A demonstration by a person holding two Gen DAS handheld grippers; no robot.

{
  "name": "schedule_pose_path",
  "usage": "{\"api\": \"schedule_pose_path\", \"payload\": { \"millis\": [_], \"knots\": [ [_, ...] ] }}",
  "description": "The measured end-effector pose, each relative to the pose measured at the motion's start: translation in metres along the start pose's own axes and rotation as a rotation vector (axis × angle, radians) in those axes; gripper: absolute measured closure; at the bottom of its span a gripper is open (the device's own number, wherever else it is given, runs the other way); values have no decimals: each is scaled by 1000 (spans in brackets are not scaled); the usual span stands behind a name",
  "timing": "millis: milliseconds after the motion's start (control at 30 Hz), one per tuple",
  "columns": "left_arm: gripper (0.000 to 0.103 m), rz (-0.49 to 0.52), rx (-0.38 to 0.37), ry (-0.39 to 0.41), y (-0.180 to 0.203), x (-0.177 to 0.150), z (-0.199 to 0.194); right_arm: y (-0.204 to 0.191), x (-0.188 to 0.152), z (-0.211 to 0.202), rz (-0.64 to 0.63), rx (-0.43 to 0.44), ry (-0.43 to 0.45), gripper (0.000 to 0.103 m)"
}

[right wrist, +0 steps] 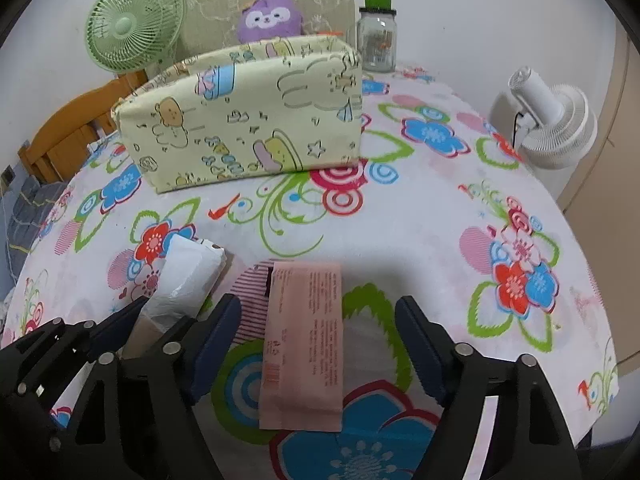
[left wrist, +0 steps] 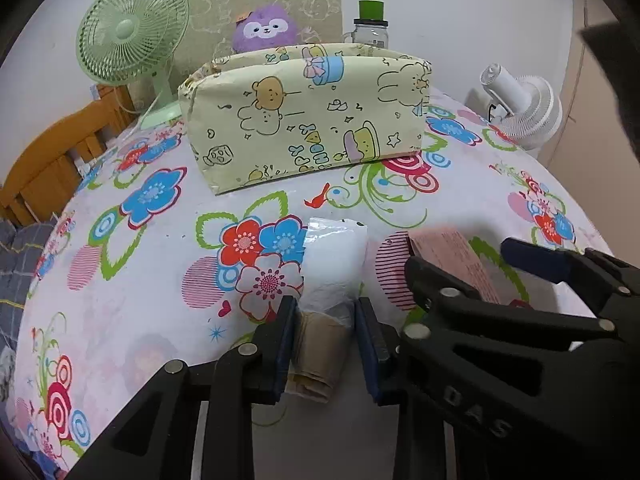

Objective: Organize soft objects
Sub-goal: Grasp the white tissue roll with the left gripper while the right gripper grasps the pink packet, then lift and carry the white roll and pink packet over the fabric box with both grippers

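**Flowered cloth, two packs, both tools low over them**

Floral cloth in blue, red and green covers the counter (left wrist: pixel 120 280).

Left tool (left wrist: pixel 325 336): jaws drawn in tight on a white plastic-wrapped pack (left wrist: pixel 336 256), pads pressing its near end from both sides. A tan wrapped part of the same bundle shows between the pads and below them. In the left wrist view the pack runs from 6 o'clock up toward the centre and lies on the cloth.

Right tool (right wrist: pixel 318 344): jaws apart, one on each side of a pink flat packet (right wrist: pixel 304 344), with clear gaps on both sides; no pad touches it. The packet lies flat on the cloth with its long side running from 6 toward 12 o'clock, printed text along its face. No earlier view, so only the stance is noted.

The two packs lie near each other, white pack at 9 o'clock of the pink one in the right wrist view.

At 12 o'clock of both packs, well apart, stands a pale yellow fabric box (left wrist: pixel 304 116) printed with cartoon animals. Behind it: a purple plush toy (left wrist: pixel 262 32), a glass jar with a green lid (left wrist: pixel 371 28), a green fan (left wrist: pixel 132 32) at 10 o'clock, a white fan (left wrist: pixel 520 108) at 2 o'clock.
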State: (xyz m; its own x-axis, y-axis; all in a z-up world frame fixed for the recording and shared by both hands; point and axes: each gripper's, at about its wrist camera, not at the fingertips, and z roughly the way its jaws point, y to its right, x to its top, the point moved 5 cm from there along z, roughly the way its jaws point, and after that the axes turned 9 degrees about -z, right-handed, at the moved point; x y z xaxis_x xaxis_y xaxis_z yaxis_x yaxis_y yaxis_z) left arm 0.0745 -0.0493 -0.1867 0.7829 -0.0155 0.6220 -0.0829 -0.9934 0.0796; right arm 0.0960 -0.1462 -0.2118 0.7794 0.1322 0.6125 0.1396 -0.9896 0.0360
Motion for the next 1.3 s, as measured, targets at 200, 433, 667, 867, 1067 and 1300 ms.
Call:
{"api": "schedule_pose_path", "payload": {
  "millis": [200, 433, 667, 867, 1067, 1300],
  "knots": [
    [73, 22, 39, 16, 4, -2, -2, -2, -1, 4, 12, -5, -15, 29],
    [76, -6, 3, -9, 3, 0, -1, -8, 1, 2, 12, 28, -19, 62],
    [79, -17, -27, -26, 5, 2, 1, -8, 3, -2, -1, 10, -1, 63],
    [79, -27, -42, -28, 8, 7, 1, -2, 8, -4, 11, 7, 2, 63],
    [79, -29, -45, -14, 10, 15, -3, 1, 16, -9, 13, 4, 19, 63],
    [79, -32, -49, 2, 12, 26, -9, 2, 27, -17, 8, 6, 38, 63]
  ]
}}
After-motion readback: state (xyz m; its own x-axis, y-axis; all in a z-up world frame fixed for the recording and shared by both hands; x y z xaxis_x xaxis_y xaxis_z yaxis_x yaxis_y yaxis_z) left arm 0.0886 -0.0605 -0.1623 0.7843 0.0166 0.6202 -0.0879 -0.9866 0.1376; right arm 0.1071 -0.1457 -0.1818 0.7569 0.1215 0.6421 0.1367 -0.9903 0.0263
